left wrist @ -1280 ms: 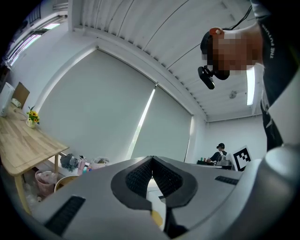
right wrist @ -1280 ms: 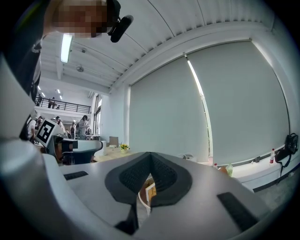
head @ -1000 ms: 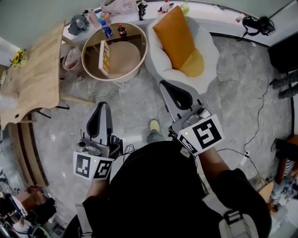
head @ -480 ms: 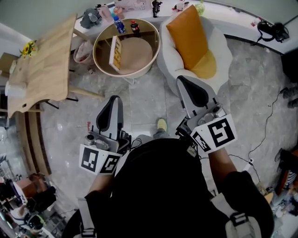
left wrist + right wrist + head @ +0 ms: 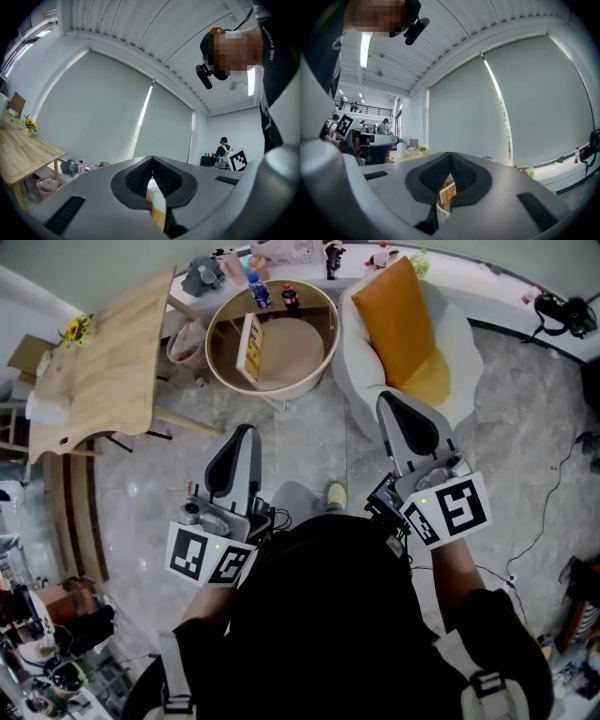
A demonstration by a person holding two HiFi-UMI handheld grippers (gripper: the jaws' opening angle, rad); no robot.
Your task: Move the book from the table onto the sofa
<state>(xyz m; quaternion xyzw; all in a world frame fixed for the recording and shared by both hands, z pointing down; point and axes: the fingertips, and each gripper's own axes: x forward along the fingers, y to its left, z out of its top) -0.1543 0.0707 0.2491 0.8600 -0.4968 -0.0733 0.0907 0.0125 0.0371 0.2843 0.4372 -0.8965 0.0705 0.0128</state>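
Right now both grippers hang over the grey floor point(image 5: 309, 446) near me, well short of the furniture. My left gripper point(image 5: 242, 439) has its jaws pressed together on nothing, and the right gripper point(image 5: 394, 409) is closed and empty too. The yellow book point(image 5: 250, 346) stands on edge on the far round table point(image 5: 298, 352), toward its left side. Just right of that table sits the white sofa point(image 5: 459, 348) with an orange cushion point(image 5: 398, 315). Through the right jaws' gap I glimpse what may be that book.
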